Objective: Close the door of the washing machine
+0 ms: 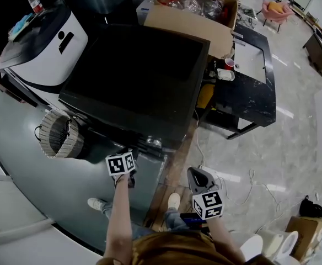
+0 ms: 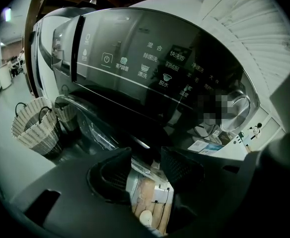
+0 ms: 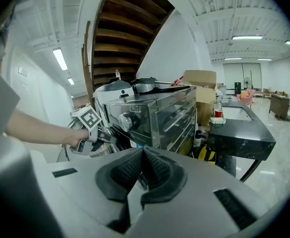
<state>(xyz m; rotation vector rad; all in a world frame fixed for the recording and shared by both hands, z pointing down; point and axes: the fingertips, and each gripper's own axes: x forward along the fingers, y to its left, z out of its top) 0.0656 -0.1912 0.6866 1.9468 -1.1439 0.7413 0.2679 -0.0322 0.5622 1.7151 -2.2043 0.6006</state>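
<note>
Door (image 2: pixel 93 125): curved dark glass on the front of the washing machine, below the control panel; just beyond and left of the left jaws; whether ajar or shut cannot be told.
Washing machine (image 1: pixel 136 81): black, flat-topped, in the middle of the scene; front face turned toward the near side.
Control panel (image 2: pixel 155 63): glossy strip with white symbols along the top of the front; round dial (image 2: pixel 239 110) at its right end.
Left gripper (image 2: pixel 146 155): close against the machine's front near the door, angled downward; jaws apart with nothing pressed between the pads, only floor showing through the gap.
Right gripper (image 3: pixel 142 150): nearer and to the right, clear of the machine, aimed toward its right front corner; jaws closed tip to tip on nothing.
Basket (image 1: pixel 56 134): woven, with handles, on the floor just left of the machine.
White appliance (image 1: pixel 45 43): far left, beside the machine.
Cardboard box (image 1: pixel 188 21): open, behind the machine on the far side.
Black table (image 1: pixel 260 93): right of the machine; red cup (image 1: pixel 229 63) on its far left corner.
Shoes (image 1: pixel 173 201): on the floor near the machine's front, between the two grippers.
</note>
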